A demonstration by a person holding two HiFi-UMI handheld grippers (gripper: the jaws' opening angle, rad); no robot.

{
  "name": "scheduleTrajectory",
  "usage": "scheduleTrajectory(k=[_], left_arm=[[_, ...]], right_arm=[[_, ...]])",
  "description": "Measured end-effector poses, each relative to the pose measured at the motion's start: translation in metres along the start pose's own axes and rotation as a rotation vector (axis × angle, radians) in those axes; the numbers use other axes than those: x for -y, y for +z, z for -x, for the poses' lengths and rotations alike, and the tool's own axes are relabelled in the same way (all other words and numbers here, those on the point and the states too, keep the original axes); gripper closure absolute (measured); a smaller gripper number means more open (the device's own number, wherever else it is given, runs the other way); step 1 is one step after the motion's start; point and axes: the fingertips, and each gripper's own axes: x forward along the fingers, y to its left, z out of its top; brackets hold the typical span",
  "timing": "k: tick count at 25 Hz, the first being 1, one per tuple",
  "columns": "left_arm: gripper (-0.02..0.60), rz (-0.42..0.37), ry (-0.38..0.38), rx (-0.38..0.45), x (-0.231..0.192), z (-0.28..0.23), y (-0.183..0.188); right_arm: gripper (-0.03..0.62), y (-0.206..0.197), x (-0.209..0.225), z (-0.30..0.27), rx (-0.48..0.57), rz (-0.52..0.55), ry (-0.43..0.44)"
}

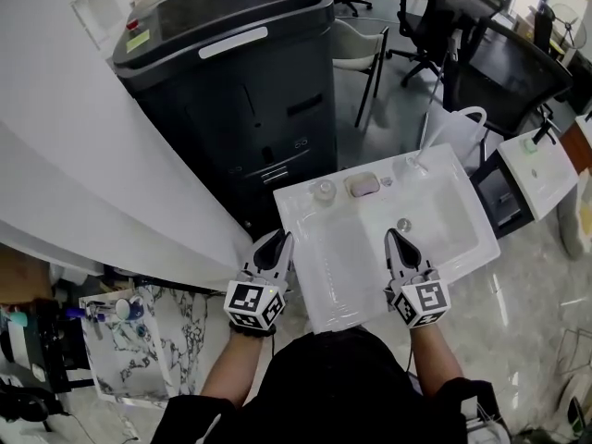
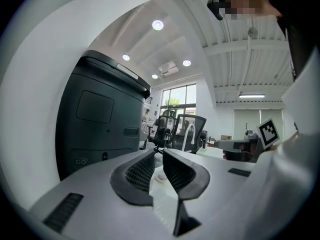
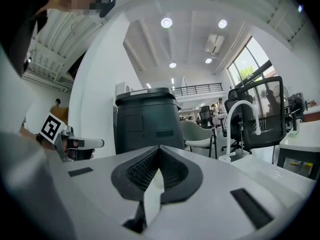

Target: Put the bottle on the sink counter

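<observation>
L gripper (image 1: 277, 241) jaws pressed together, empty, at sink (image 1: 462, 197) left edge. R gripper (image 1: 395, 240) likewise, over basin. Black machine (image 1: 231, 81) crowded back-left corner.

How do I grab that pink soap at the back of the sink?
I'd come straight down from above and close the jaws across its narrow middle. The soap lies flat on the sink ledge, longer side to side, so front-to-back is the short span.

Sink (image 1: 462, 239) basin is open, free approach from the front. Back ledge is cluttered: cup (image 1: 323, 191), soap dish (image 1: 362, 185), faucet (image 1: 413, 163). Copier (image 1: 240, 91) blocks rear-left.
</observation>
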Motion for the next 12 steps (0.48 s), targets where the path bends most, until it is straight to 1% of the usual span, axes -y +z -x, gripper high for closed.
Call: scheduleTrajectory(k=[3,12], left_arm=[[0.517,0.016,-0.009,0.007,0.004,-0.005,0.0],[0.517,0.038,0.004,0.017,0.003,-0.022,-0.003]], right_arm=[[0.565,-0.003,0.004,0.0,-0.008,-0.007,-0.001],[0.565,0.002,0.014,-0.006,0.004,-0.001,0.014]])
